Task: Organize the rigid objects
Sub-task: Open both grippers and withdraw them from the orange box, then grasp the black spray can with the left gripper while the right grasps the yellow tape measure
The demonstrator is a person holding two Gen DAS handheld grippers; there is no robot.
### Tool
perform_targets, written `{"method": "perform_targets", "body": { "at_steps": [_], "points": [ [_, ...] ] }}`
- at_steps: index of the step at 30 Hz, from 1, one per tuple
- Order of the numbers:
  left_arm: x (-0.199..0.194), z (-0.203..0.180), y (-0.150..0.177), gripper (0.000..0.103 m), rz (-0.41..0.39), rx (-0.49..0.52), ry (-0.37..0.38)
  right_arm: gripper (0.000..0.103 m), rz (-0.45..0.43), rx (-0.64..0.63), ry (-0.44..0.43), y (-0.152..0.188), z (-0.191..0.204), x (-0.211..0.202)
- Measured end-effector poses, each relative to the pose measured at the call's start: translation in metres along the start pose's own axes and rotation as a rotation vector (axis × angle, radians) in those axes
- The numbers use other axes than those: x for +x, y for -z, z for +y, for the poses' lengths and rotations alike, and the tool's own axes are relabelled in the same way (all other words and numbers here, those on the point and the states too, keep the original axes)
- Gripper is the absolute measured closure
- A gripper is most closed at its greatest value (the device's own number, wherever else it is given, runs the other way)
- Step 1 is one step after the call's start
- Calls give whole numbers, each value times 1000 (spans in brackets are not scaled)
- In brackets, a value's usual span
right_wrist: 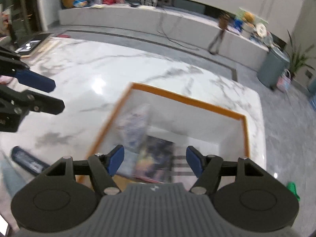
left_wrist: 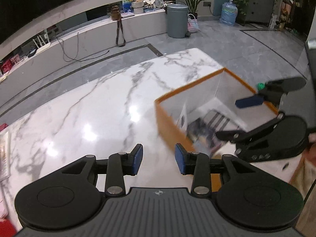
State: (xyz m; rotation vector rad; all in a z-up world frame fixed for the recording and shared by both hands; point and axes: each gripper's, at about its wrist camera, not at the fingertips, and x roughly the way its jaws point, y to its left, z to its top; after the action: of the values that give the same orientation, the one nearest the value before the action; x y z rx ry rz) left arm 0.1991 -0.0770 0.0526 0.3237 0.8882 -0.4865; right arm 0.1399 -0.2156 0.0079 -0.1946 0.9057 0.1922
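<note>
An orange box (left_wrist: 169, 126) with white inner walls stands on the marble table (left_wrist: 98, 102), towards its right end. Inside lie a dark printed booklet (right_wrist: 156, 158) and a blurred pale packet (right_wrist: 136, 122). My left gripper (left_wrist: 159, 159) hovers open just left of the box's near corner, with nothing between its blue pads (left_wrist: 137, 159). My right gripper (right_wrist: 156, 160) is open above the box's near edge, over the booklet, its pads touching nothing. Each gripper shows in the other's view: the right gripper (left_wrist: 227, 118) over the box, the left gripper (right_wrist: 58, 95) left of it.
A dark blue flat object (right_wrist: 25, 160) lies on the table (right_wrist: 118, 69) left of the box (right_wrist: 187, 100). A grey bin (left_wrist: 177, 20) and a long low white bench (left_wrist: 88, 37) stand beyond on the tiled floor. Something green (right_wrist: 293, 189) lies off the table's right side.
</note>
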Motion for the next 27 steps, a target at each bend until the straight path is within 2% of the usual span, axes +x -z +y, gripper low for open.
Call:
{"method": "perform_targets", "body": {
  "at_steps": [7, 9, 13, 15, 18, 23, 25, 27],
  "points": [
    [-25, 19, 56, 59, 14, 7, -37, 31, -71, -190, -85, 1, 67, -26],
    [-26, 23, 70, 59, 17, 12, -38, 28, -72, -283, -81, 6, 88, -27],
    [-22, 27, 95, 59, 8, 57, -20, 27, -32, -448, -71, 16, 129, -21],
    [-20, 28, 106, 59, -3, 75, -16, 24, -1, -497, -56, 20, 143, -14],
    [-15, 31, 123, 59, -1, 92, 35, 24, 63, -549, -50, 26, 157, -2],
    [-5, 31, 145, 58, -35, 166, 44, 24, 201, -620, -51, 37, 173, 16],
    [0, 31, 151, 52, -42, 196, 62, 24, 279, -669, -55, 43, 182, 27],
    [5, 30, 158, 36, -41, 247, 84, 24, 334, -717, -55, 48, 187, 35]
  ]
}}
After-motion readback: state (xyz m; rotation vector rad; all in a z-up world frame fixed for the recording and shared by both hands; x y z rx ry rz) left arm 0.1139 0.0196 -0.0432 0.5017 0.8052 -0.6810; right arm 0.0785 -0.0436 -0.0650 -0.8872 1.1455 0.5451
